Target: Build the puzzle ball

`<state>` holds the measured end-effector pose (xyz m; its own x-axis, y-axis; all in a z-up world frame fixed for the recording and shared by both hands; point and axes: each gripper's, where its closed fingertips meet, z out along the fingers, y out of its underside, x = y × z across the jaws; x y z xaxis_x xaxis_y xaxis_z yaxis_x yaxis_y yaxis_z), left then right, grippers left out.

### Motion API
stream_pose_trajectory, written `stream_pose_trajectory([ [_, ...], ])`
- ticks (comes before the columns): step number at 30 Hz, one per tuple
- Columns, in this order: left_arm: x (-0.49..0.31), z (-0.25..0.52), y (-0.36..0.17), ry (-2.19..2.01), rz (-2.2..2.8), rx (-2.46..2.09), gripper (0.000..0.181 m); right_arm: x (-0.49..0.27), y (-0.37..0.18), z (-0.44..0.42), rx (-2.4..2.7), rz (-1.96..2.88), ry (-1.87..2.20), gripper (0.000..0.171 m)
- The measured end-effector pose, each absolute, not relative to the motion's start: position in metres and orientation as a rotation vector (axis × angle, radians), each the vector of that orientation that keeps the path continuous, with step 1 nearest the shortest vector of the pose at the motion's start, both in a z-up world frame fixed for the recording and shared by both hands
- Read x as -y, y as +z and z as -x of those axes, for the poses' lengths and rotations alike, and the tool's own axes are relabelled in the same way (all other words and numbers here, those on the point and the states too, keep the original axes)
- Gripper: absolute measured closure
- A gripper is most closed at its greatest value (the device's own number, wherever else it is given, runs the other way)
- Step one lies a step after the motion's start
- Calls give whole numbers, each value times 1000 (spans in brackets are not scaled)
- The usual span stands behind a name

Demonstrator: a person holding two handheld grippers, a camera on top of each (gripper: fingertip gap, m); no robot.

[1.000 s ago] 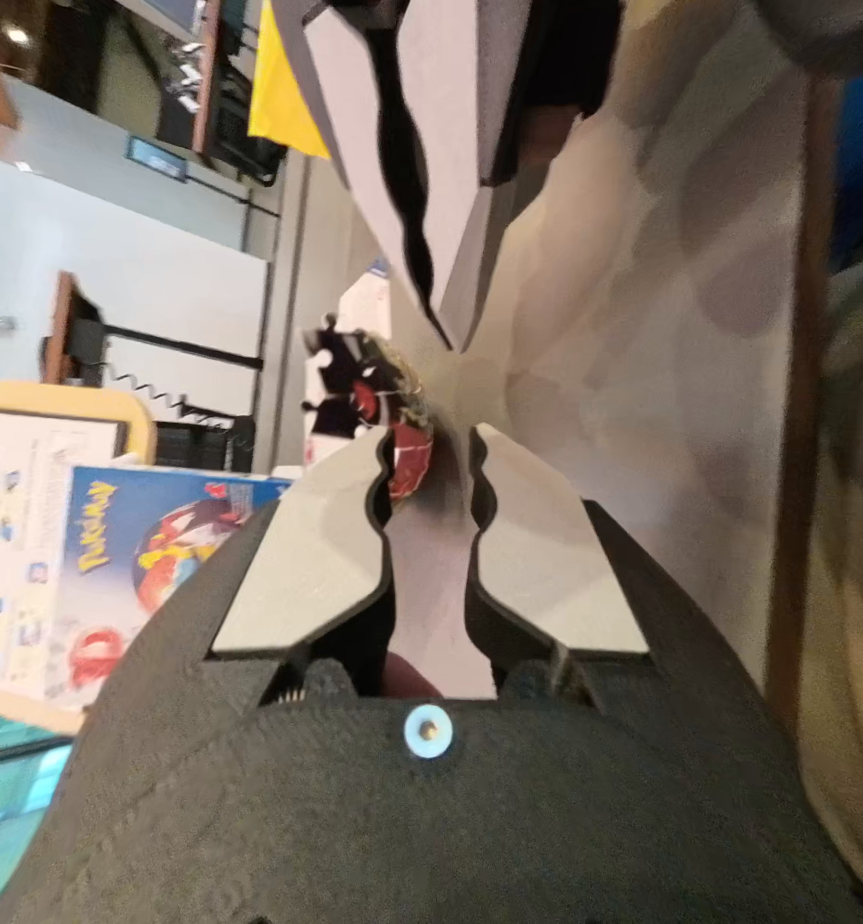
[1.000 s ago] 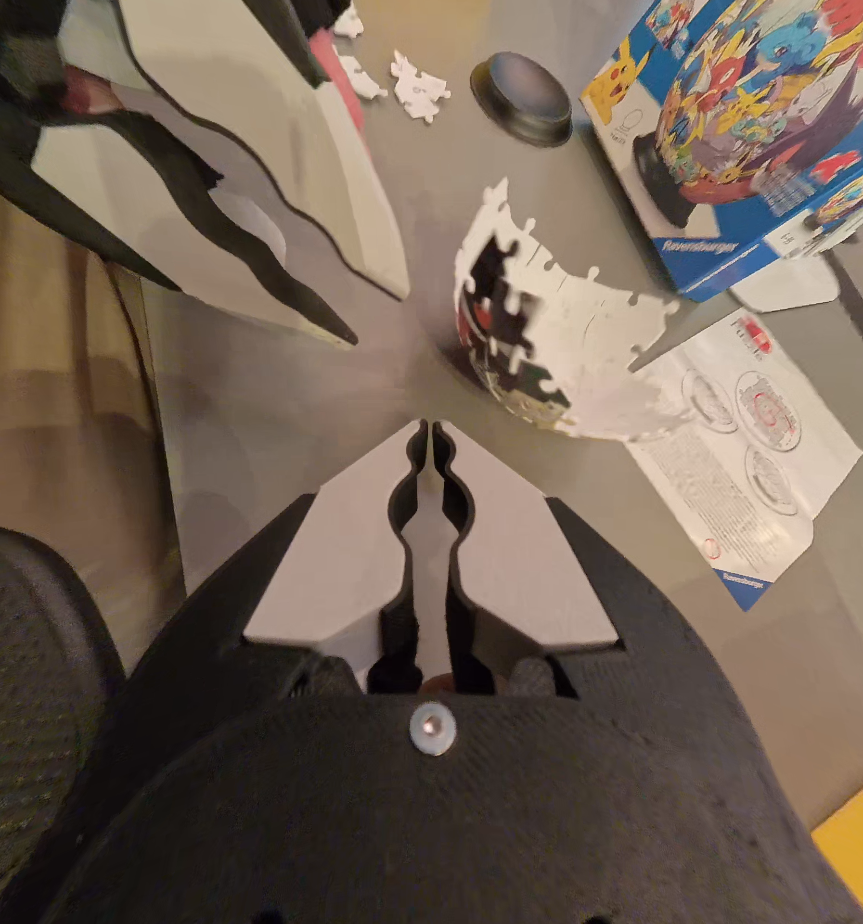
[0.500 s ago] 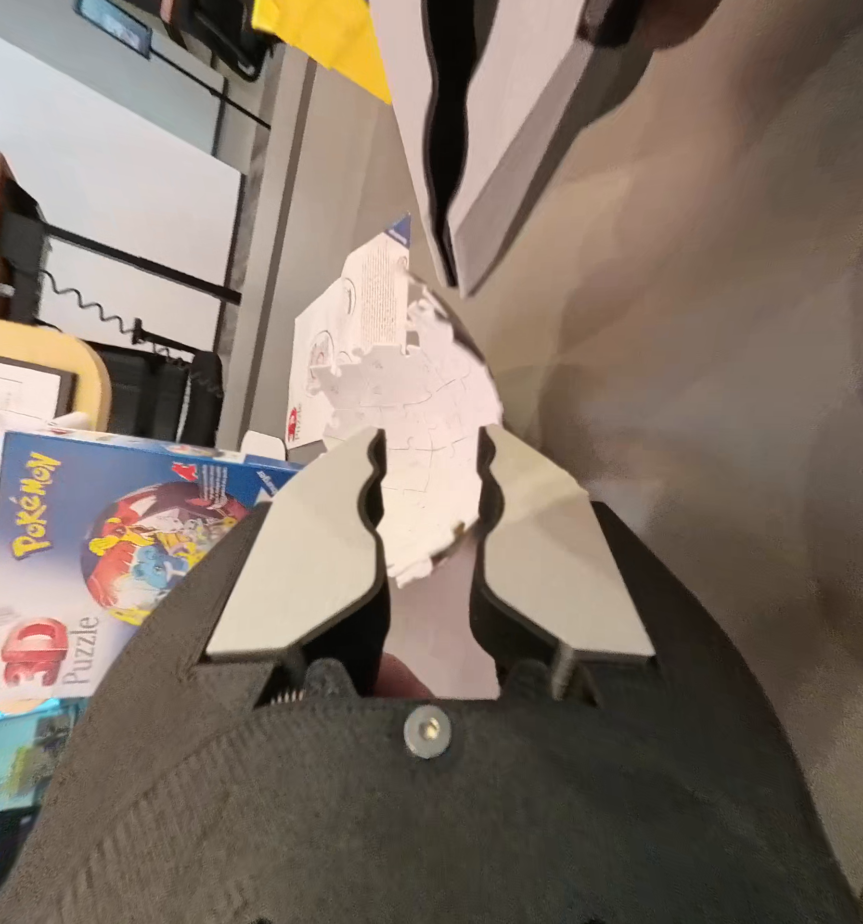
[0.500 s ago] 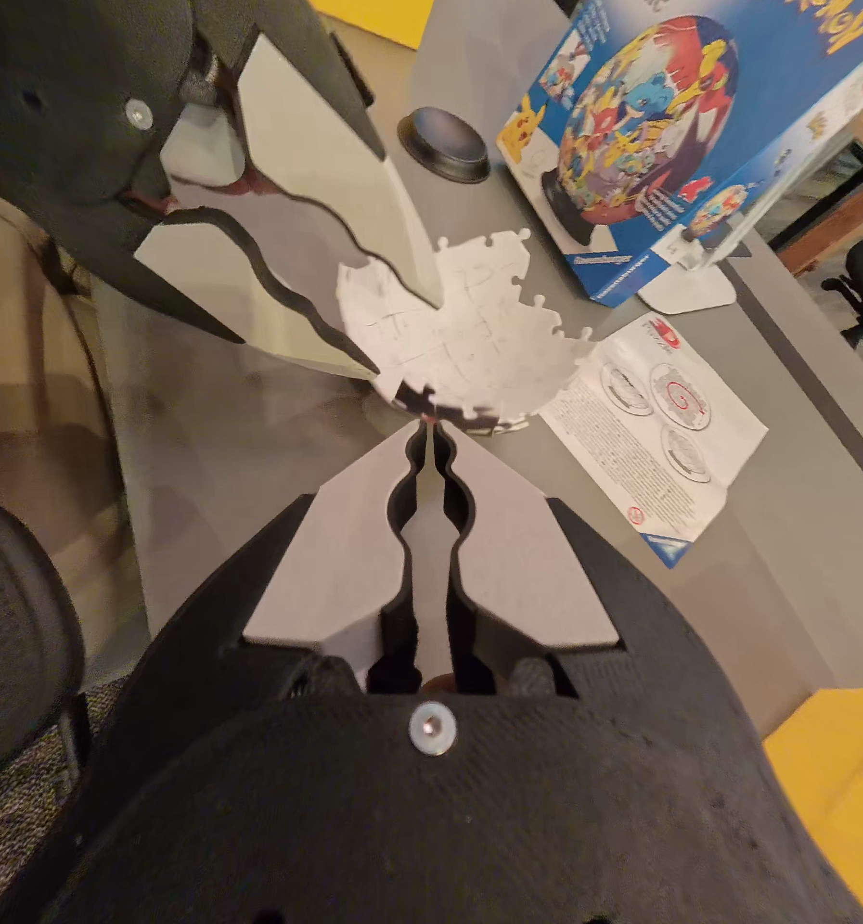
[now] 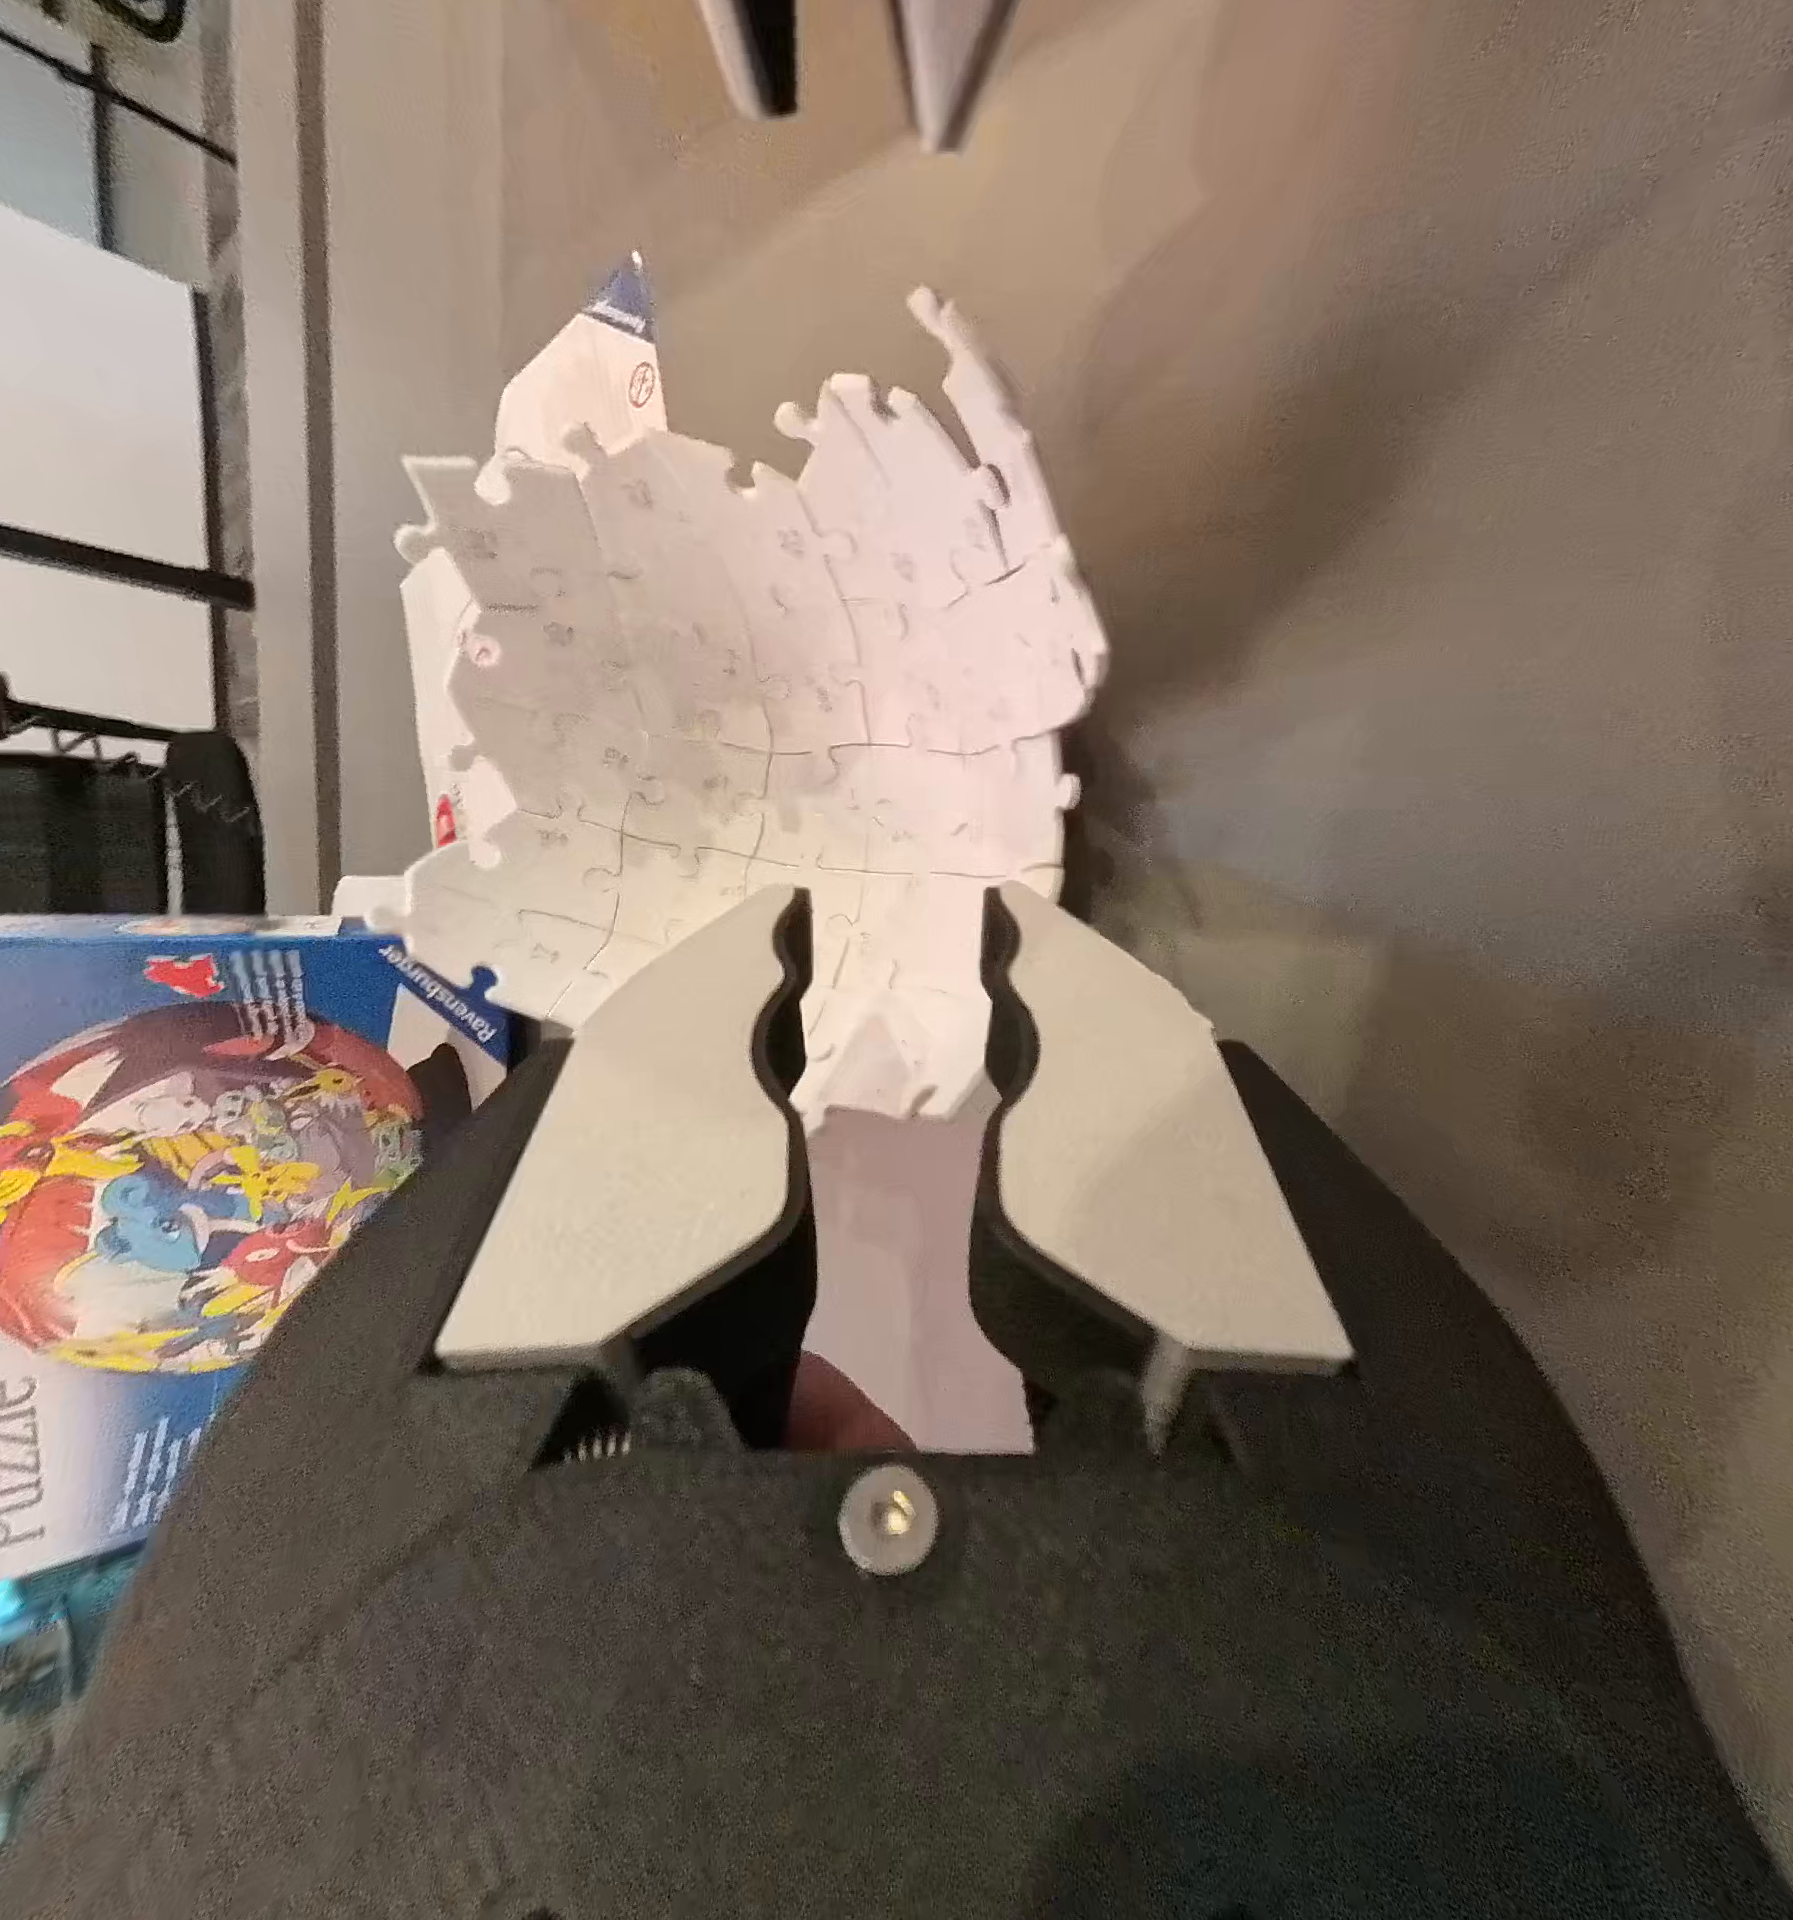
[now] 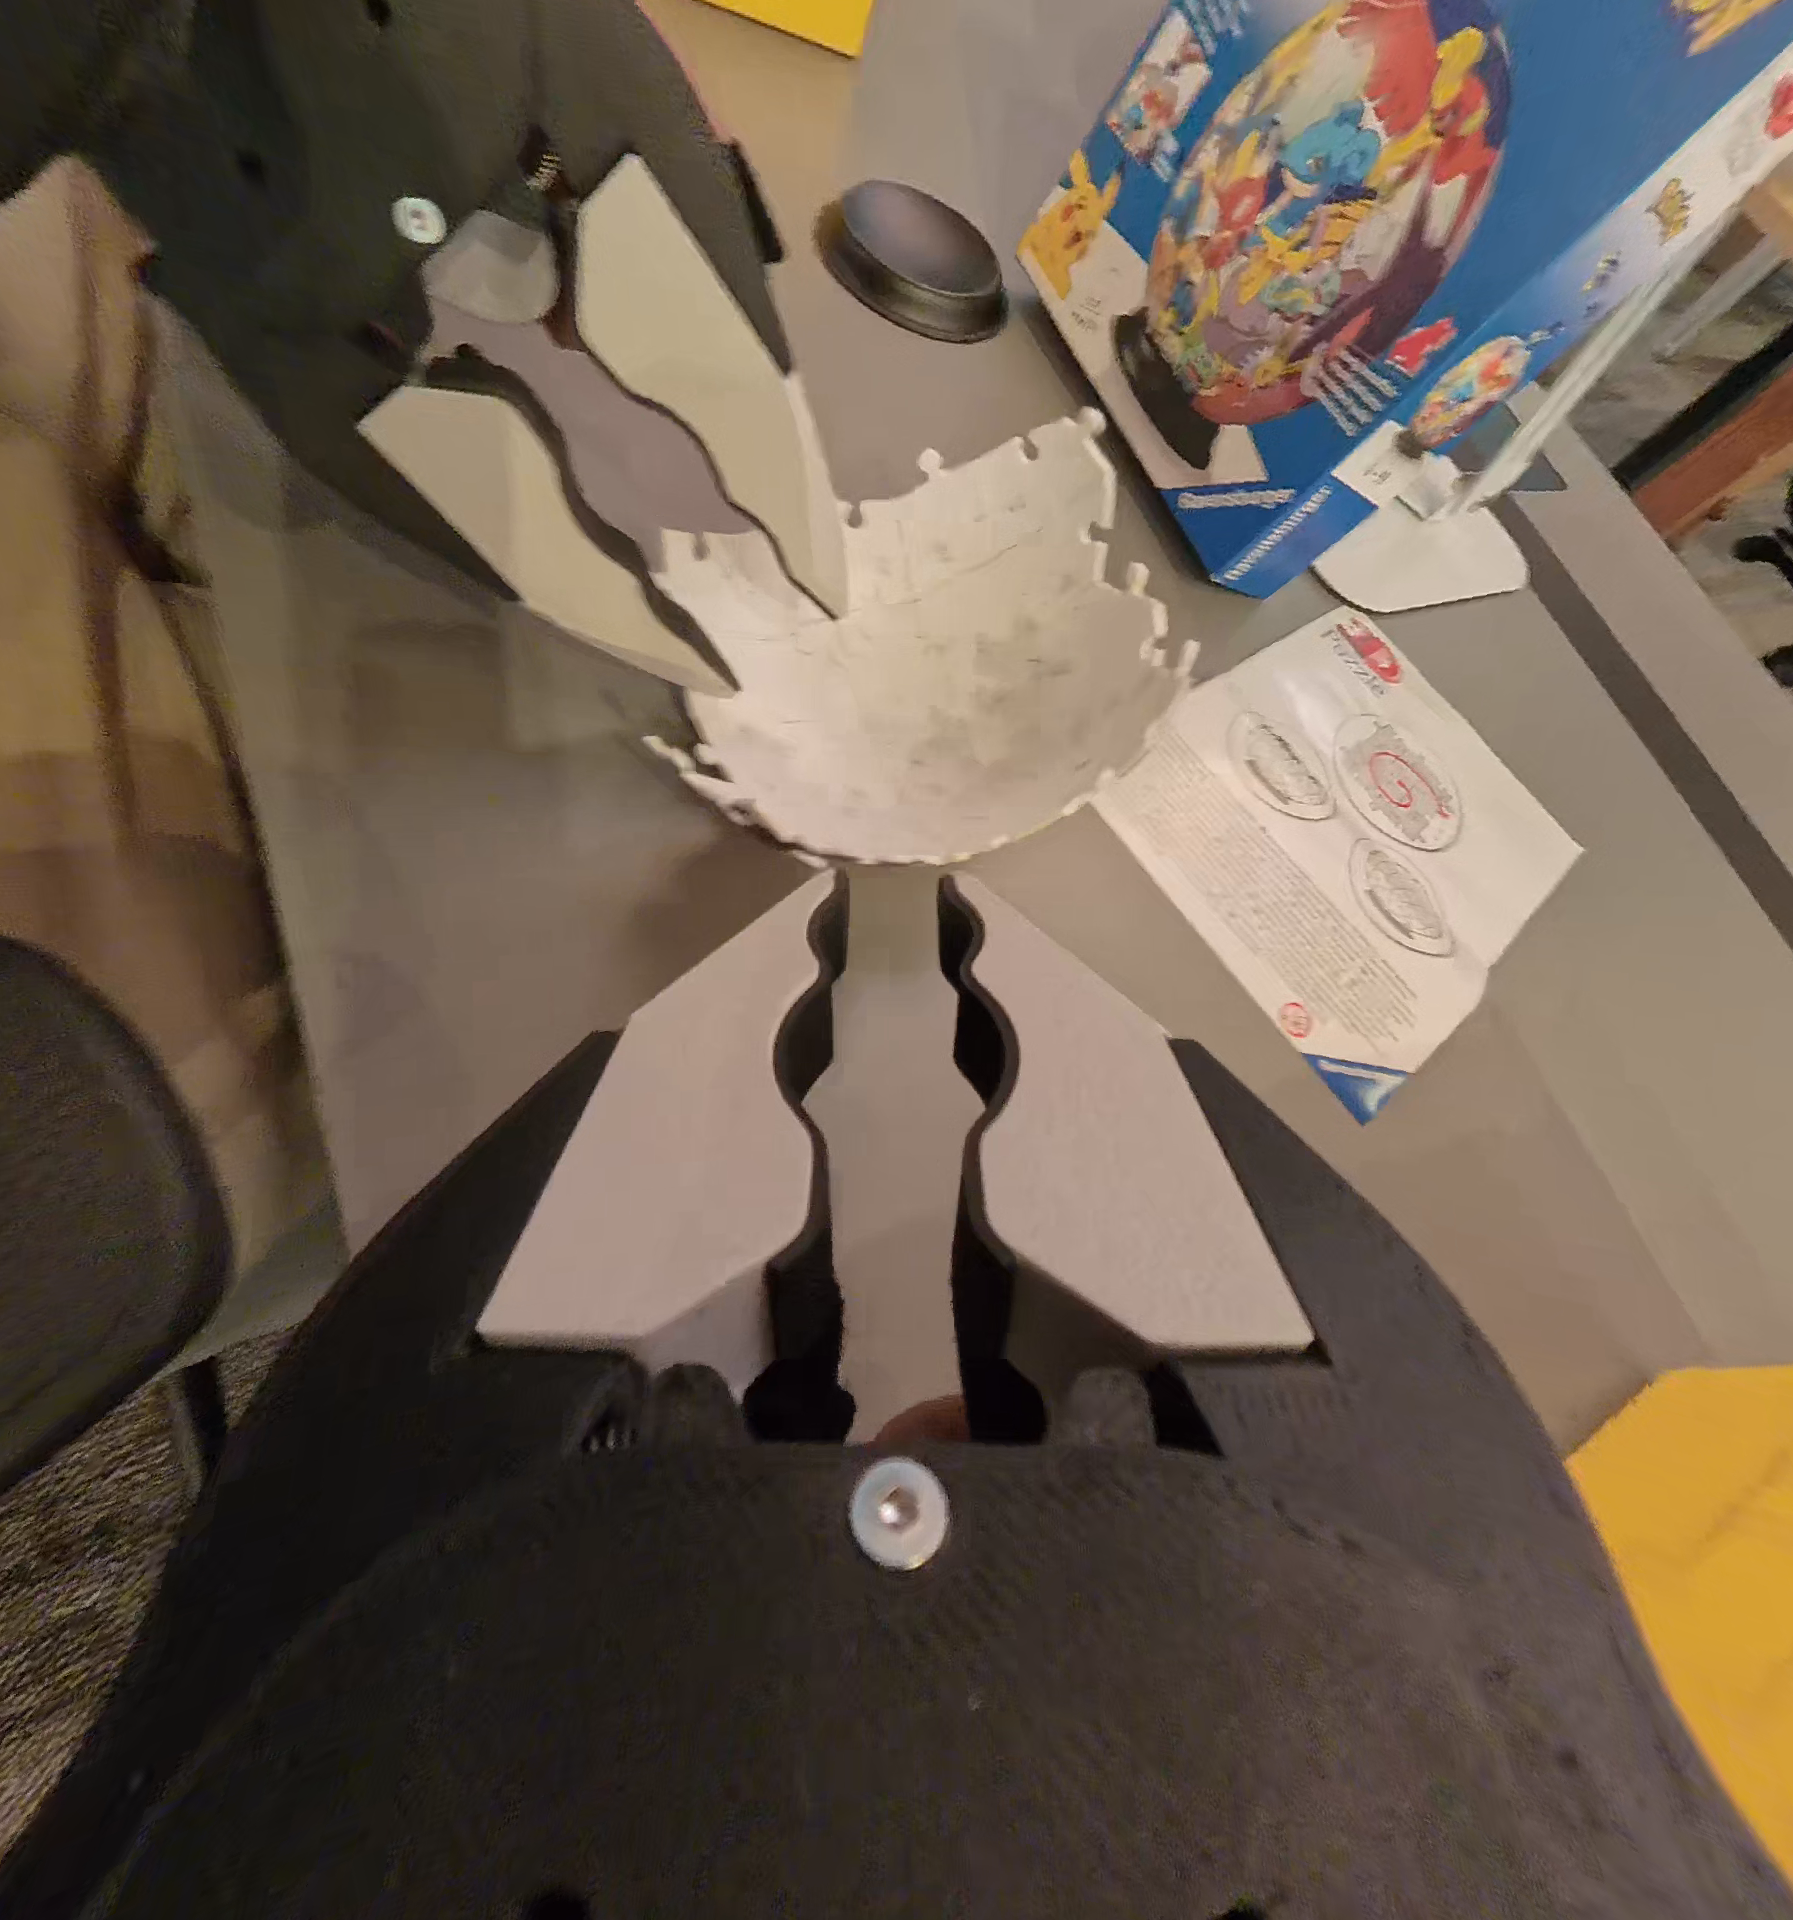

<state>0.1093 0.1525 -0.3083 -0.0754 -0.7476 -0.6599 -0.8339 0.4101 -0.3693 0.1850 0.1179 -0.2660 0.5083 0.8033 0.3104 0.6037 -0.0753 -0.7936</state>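
The left tongs (image 5: 897, 904) stood apart, their tips reaching over the rim into the white hollow of the half-built puzzle ball (image 6: 933, 717), clamped on nothing. The right tongs (image 6: 890, 883) were also apart, tips just short of the near rim. The shell rested on the grey surface (image 6: 518, 831), beside the instruction sheet (image 6: 1349, 831) and near the box (image 6: 1391, 239) and black stand (image 6: 918, 265). To steady it well, I judged each should close gently on the wall, avoiding the loose tabbed edge.
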Motion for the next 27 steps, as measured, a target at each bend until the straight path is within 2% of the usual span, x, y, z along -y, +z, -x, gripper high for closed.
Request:
stream_pose_trajectory([
  [14, -154, -108, -307, 127, 1241, -1954, 147, -122, -280, -161, 1577, 1553, -42, 135],
  [16, -155, -108, -307, 117, 1231, -1966, 147, -122, -285, -159, 1620, 1547, -45, 138],
  [20, -154, -110, -307, 109, 1207, -1979, 148, -118, -290, -151, 1652, 1545, -27, 157],
  [27, -147, -110, -305, 65, 1178, -2010, 145, -117, -300, -150, 1657, 1571, -14, 168],
])
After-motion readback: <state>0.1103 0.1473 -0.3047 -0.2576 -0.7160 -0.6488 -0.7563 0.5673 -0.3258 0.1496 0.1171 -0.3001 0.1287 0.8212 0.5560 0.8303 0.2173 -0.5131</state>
